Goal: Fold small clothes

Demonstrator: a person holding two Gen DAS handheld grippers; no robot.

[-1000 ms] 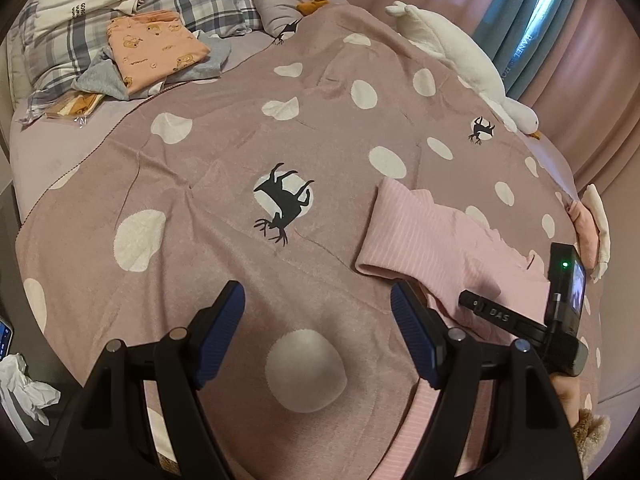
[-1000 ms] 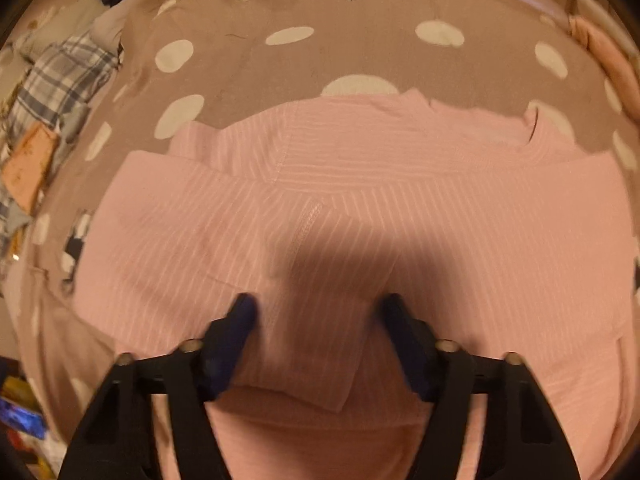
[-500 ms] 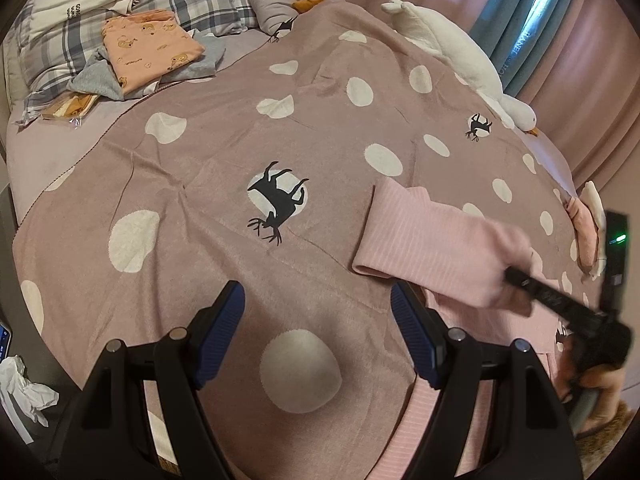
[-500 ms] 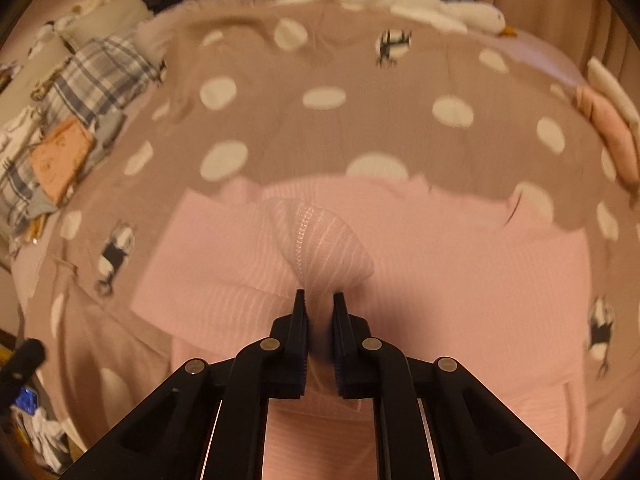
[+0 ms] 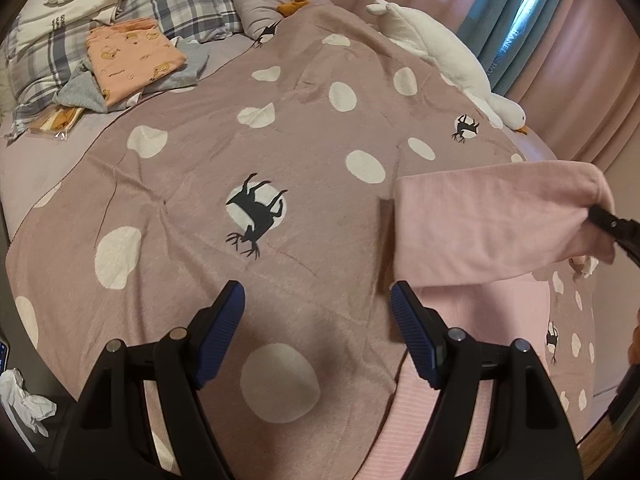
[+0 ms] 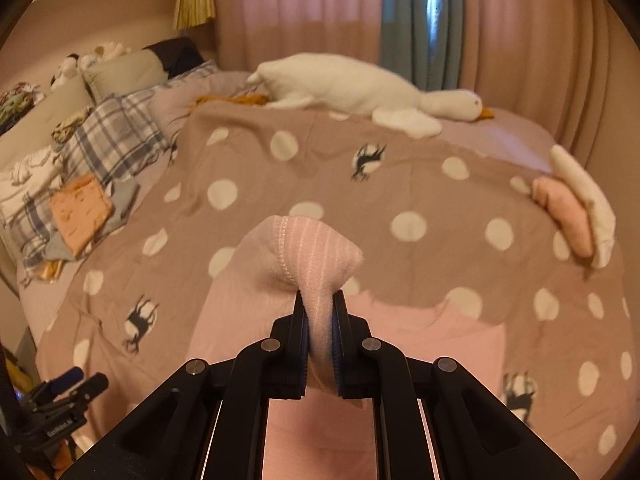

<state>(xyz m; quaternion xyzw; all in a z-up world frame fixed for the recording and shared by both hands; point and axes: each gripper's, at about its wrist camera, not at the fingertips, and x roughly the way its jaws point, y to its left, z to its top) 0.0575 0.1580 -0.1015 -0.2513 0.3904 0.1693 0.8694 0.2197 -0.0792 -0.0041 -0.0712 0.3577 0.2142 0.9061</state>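
1. Gripping, item one: right gripper [image 6: 320, 312], lower centre of the right wrist view, jaws closed on a raised fold of the pink ribbed garment [image 6: 316, 256]; the pinched cloth bulges above the fingertips.
2. Pink ribbed garment, one piece: in the left wrist view its lifted part [image 5: 492, 224] hangs at centre right, its left edge clear of the blanket, its right end pinched by the black tip at the right frame edge. The rest lies flat on the blanket at lower right.
3. Left gripper [image 5: 318, 332], lower centre of the left wrist view: jaws spread wide, nothing between them, above the blanket; its right finger sits just beside the garment's flat edge.
4. Dotted deer blanket [image 5: 280, 128], one: covers most of the bed. Broad open cloth fills the centre and left of the left wrist view, from the garment's left edge across to the blanket's left border.
5. Plush goose [image 6: 360, 88], one: white, lying along the far edge of the bed, upper centre of the right wrist view, in front of the curtains [image 6: 300, 12].
6. Folded orange garment [image 5: 132, 56], one: upper left of the left wrist view, on top of grey clothing, beside the plaid pillow [image 5: 188, 0].
7. Rolled pink and white cloths [image 6: 576, 208], two: touching side by side at the blanket's right edge in the right wrist view.
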